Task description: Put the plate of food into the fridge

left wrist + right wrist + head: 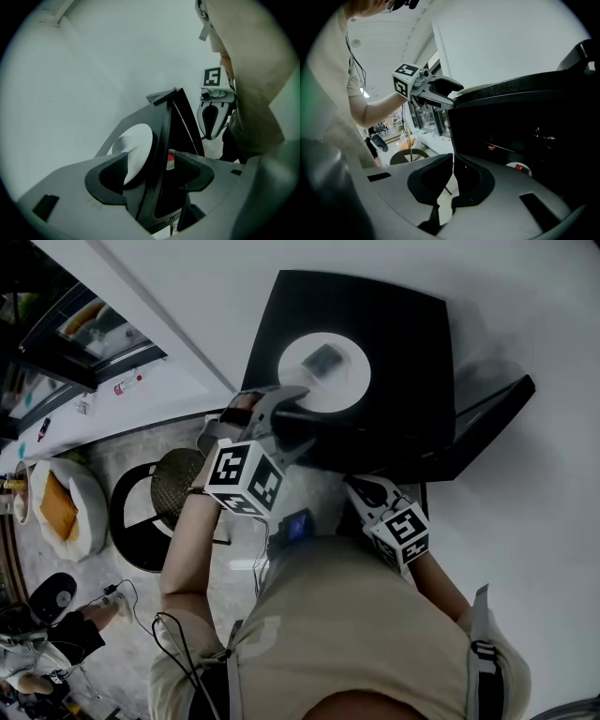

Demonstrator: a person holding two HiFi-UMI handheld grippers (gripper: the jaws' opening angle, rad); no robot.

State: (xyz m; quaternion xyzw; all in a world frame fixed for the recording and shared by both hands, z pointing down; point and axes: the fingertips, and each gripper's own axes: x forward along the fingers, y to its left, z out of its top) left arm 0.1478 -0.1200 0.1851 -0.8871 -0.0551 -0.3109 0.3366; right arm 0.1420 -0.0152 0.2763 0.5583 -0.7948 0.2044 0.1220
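Head view: the only print seen is the black-and-white square pattern on each gripper's cube. The round white plate point(349, 390) is set on the flat top of the glossy black box-shaped fridge point(403, 334). A dark grey piece of food point(324, 360) lies on the plate, too blurred to be identified. The left gripper point(298, 407) is held at the plate's near rim. The right gripper point(361, 488) is held lower, in front of the fridge, whose door point(487, 418) is swung open.

Left gripper view: the jaws of the left gripper point(152, 161) are spread wide. The edge of the fridge point(171, 122) top stands between them, and the plate point(136, 140) is partly covered by one pad. Whether that pad touches the plate cannot be told.

Right gripper view: the jaws of the right gripper point(452, 178) are closed together on nothing. The fridge point(511, 126) interior is dark; only a small red-topped item point(518, 167) is made out. The plate point(478, 87) is seen as a thin pale rim at the left gripper point(454, 93).
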